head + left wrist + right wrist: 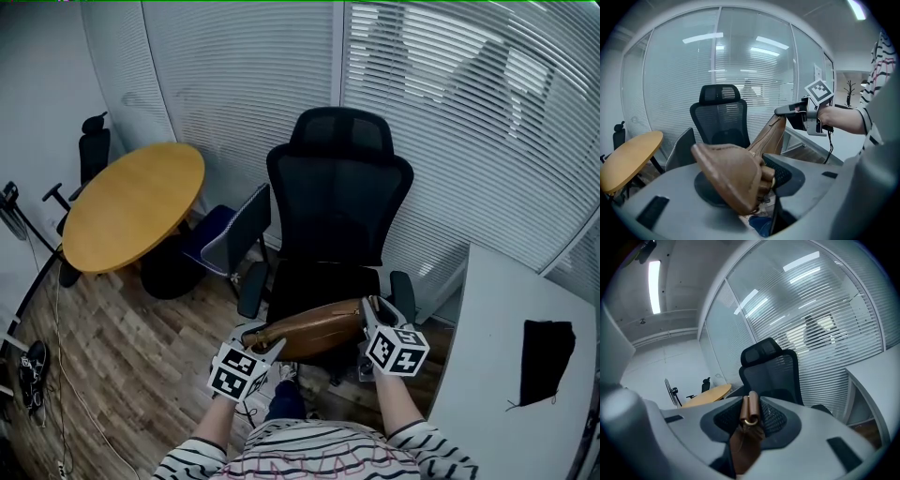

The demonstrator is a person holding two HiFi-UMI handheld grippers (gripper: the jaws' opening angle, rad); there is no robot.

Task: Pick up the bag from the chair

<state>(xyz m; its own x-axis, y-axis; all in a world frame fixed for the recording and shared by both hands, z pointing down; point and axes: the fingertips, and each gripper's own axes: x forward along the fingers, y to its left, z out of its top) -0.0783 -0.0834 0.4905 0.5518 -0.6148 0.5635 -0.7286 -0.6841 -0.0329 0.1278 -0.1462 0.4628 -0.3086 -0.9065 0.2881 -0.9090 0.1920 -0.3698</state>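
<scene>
A tan leather bag (314,328) hangs in the air in front of the black office chair (337,202), stretched between my two grippers. My left gripper (265,349) is shut on the bag's left end, whose bulging leather (733,176) fills its jaws in the left gripper view. My right gripper (373,311) is shut on the bag's right end, where the folded strap and brass ring (750,412) stick up between its pads. The right gripper (794,110) also shows from the left gripper view, holding the bag's far end up. The bag is clear of the chair seat (323,281).
A round wooden table (131,202) stands at the left, with a dark blue chair (230,234) beside it. A white desk (520,356) with a black cloth (546,356) is at the right. Glass walls with blinds close the back. Wooden floor lies below.
</scene>
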